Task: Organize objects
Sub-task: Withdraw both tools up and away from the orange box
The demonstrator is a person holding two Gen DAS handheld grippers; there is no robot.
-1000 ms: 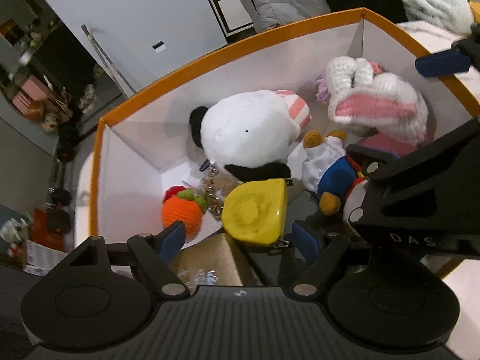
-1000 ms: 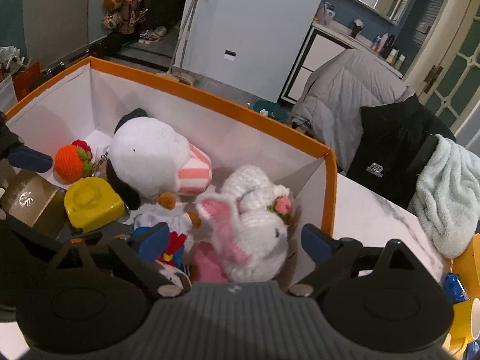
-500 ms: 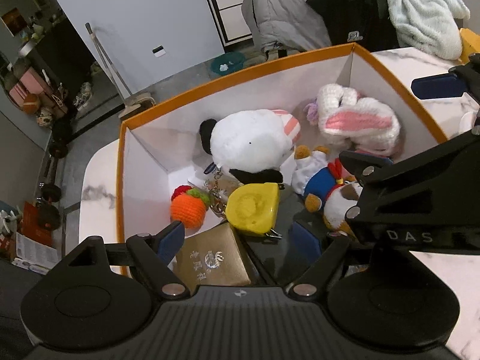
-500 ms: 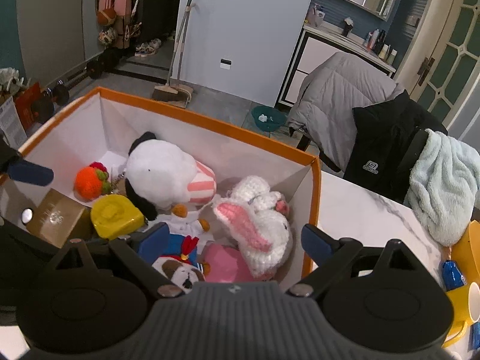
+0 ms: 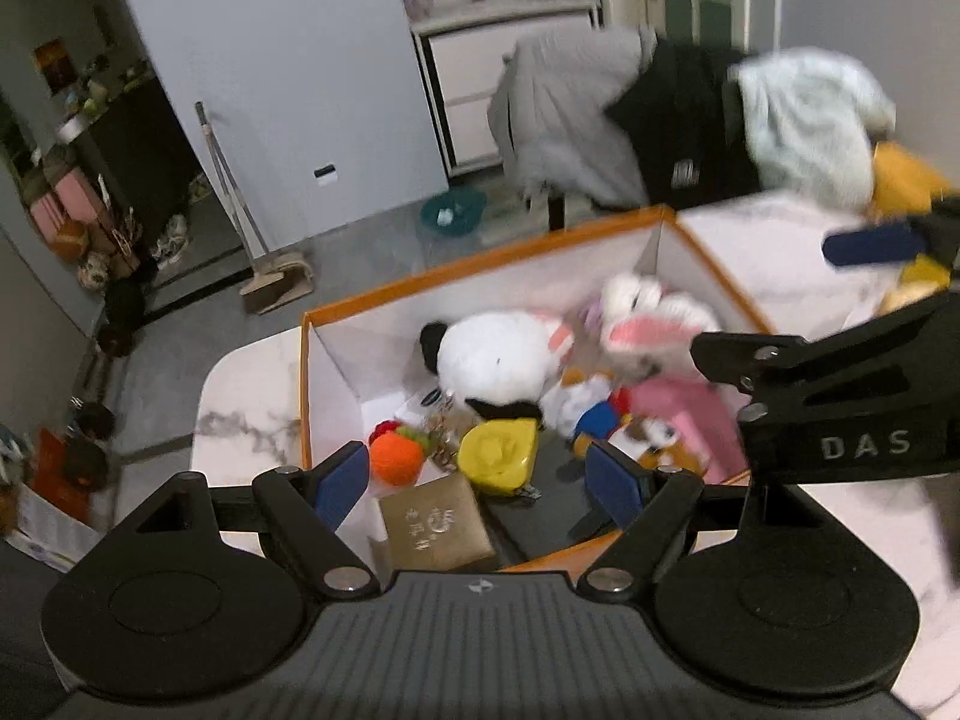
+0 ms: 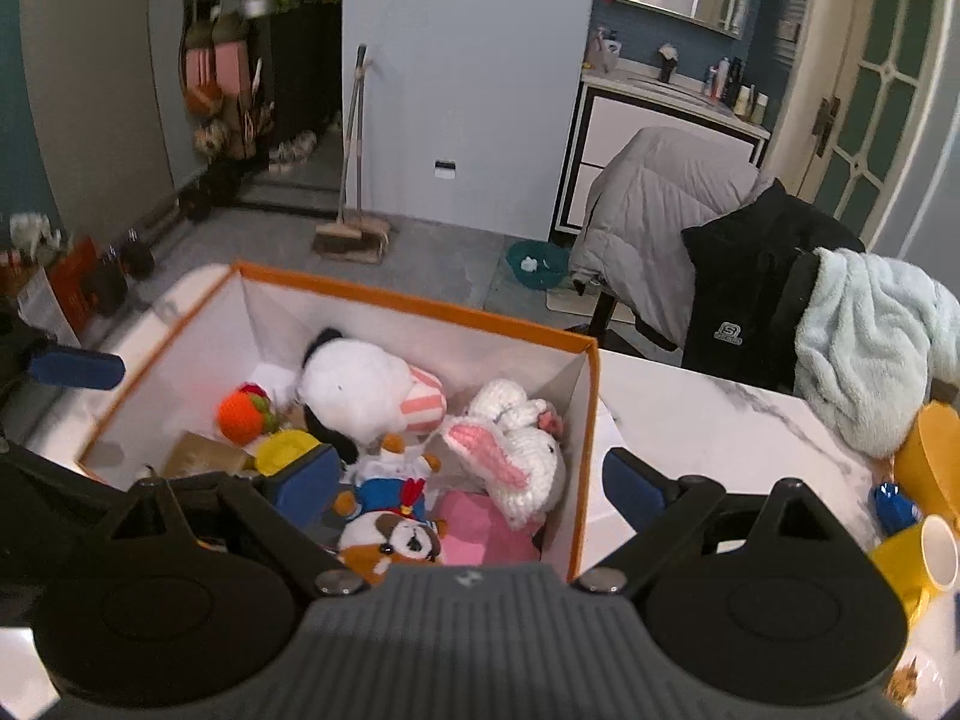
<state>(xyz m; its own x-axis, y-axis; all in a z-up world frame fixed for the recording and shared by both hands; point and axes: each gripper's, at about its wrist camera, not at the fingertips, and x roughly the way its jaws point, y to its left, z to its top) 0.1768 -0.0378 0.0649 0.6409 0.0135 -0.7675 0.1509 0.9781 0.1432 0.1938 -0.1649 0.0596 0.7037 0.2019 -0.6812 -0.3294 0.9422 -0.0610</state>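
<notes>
Several toys are lying inside the orange-rimmed box [image 6: 414,300] on the counter [image 6: 708,426]. Left to right: orange knit ball [image 6: 241,414], soft and light, pinchable anywhere; gold box [image 5: 435,525], stiff, best taken across its edges; white plush [image 6: 360,387] and knit bunny [image 6: 516,456], squashy, needing a deep pinch. Left gripper [image 5: 477,477] and right gripper [image 6: 465,477] are hovering above the box, fingers spread, holding nothing.

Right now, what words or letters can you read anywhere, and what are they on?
"DAS": on the black arm of the right tool, seen from the left wrist camera.
Gold box: pale printed characters, too blurred to read.
Black jacket: a white logo, lettering too small to read.
White wall plate: nothing readable.
</notes>
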